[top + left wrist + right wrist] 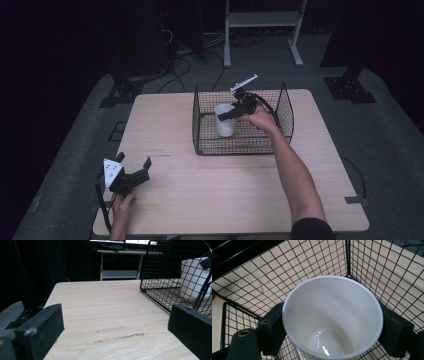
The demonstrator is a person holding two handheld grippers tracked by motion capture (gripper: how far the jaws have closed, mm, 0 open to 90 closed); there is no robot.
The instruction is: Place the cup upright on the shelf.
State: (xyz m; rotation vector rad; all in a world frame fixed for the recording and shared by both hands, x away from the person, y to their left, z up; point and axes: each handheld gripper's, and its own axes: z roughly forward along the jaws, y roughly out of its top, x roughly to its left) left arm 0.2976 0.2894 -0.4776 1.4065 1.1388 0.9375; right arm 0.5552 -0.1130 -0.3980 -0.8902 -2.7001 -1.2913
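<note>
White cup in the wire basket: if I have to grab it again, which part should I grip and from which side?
Grip the white cup across its upper wall just under the rim, coming straight down from above. It stands upright, mouth open and empty, and the wire basket walls block a side approach. The right gripper already holds it this way, fingers on opposite sides of the round wall.

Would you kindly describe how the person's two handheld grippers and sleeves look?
The left gripper is black with blocky jaws, a grey three-cornered plate and a black cable. The right gripper is black with a pale plate. A dark short sleeve covers the right upper arm.
</note>
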